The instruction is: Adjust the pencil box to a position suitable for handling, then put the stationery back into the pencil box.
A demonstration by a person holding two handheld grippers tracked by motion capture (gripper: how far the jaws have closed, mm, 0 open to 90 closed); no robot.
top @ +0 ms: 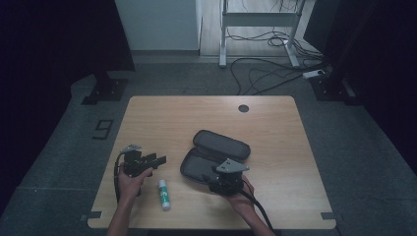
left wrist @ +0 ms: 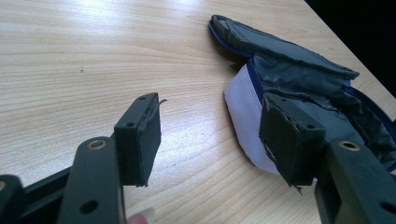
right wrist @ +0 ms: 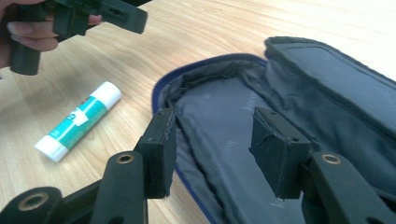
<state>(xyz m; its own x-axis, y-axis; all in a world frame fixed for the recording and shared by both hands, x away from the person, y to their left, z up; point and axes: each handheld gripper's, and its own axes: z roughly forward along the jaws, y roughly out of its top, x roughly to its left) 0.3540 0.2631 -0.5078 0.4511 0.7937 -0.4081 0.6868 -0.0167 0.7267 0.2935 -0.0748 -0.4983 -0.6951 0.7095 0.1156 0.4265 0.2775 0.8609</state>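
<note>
Nearest the table's front edge point(top: 211, 222): a glue stick point(top: 163, 194), white with a green label, lying flat on the wood between the two hands, touched by nothing. Also plain in the right gripper view point(right wrist: 79, 120), off to the left of the case.

Just beyond, to the left: the left gripper point(top: 158, 160), held low over the table, jaws parted and empty. Between the pads point(left wrist: 140, 140) in its own view, bare wood, with the case's pale underside just past the right pad.

To the right: the right gripper point(top: 210, 183), poised at the near rim of the open pencil case point(top: 216, 155). Jaws about half apart, nothing between them; pads point(right wrist: 161, 149) hovering over the grey lining point(right wrist: 219, 121), not pressing on cloth as far as can be told.

Farther back: the case's lid point(top: 221, 144), folded open and lying flat toward the table's middle. Interior empty where visible.

Step in hand, judging by the layout: case opened and steadied, ready for loading; glue stick not yet picked up.

Next move, likely: lowering the left gripper over the glue stick, jaws across its narrow width, closing gently to avoid rolling, then carrying it across and into the open half. Right gripper best kept at the rim, holding the case wide.
</note>
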